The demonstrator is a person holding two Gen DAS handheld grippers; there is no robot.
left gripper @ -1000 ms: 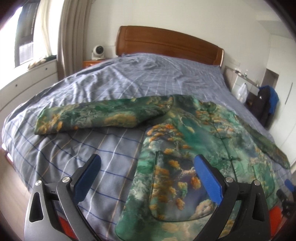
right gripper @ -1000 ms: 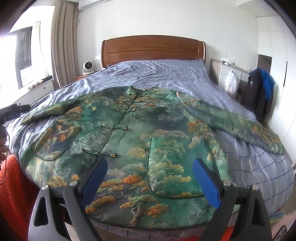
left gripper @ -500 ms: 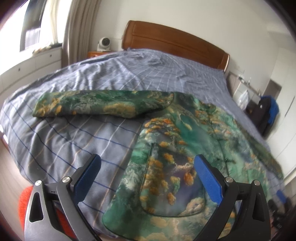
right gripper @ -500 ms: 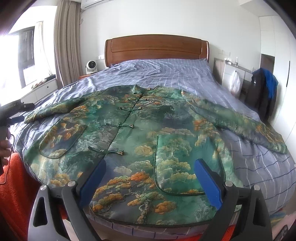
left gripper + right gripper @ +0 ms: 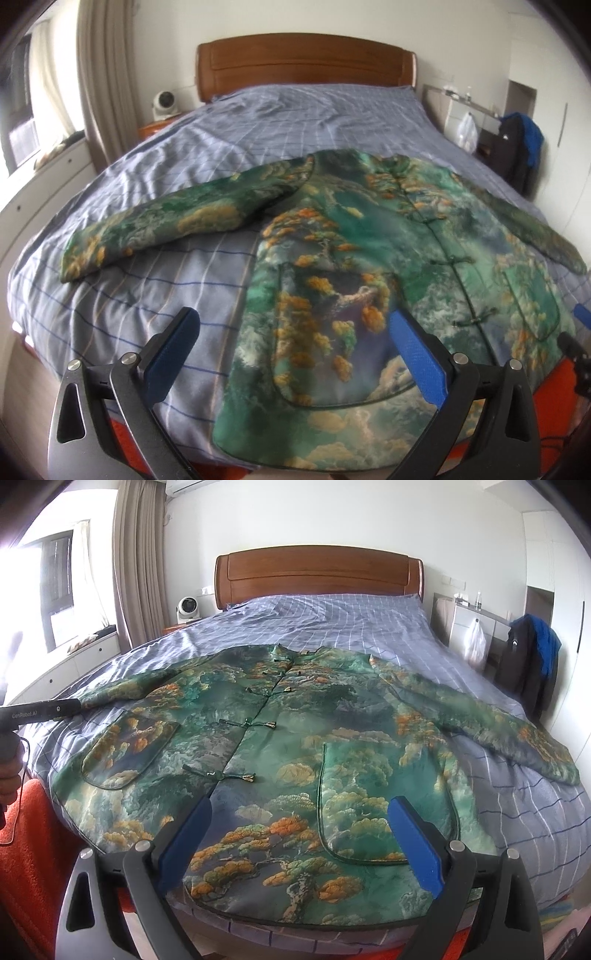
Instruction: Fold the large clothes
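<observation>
While the green brocade jacket with its orange-and-gold pine and cloud pattern lay face up and buttoned on the bed with the blue checked cover, nothing had been folded yet! Collar pointed toward the wooden headboard, hem hung at the bed's near edge, and both sleeves were stretched out to the sides: the left sleeve lay flat on the cover, the right sleeve ran down toward the far corner. Judging by that, the whole job was still ahead: sleeves in, sides over, then the body doubled up.

The left claw hovered above the hem by the left pocket, its blue pads spread wide and gripping nothing. The right claw hovered over the hem near the right pocket, likewise wide apart and empty. Neither touched the cloth, as far as could be seen.

And here was the change! A second earlier the left wrist view had looked across the bed toward the window side, with the sleeve cuff far left and the headboard off to the right. By this moment it had swung round to face the headboard squarely, bringing the jacket's button line into view. The right view had crept a little nearer and steadier on the hem. The jacket itself had not shifted at all.
</observation>
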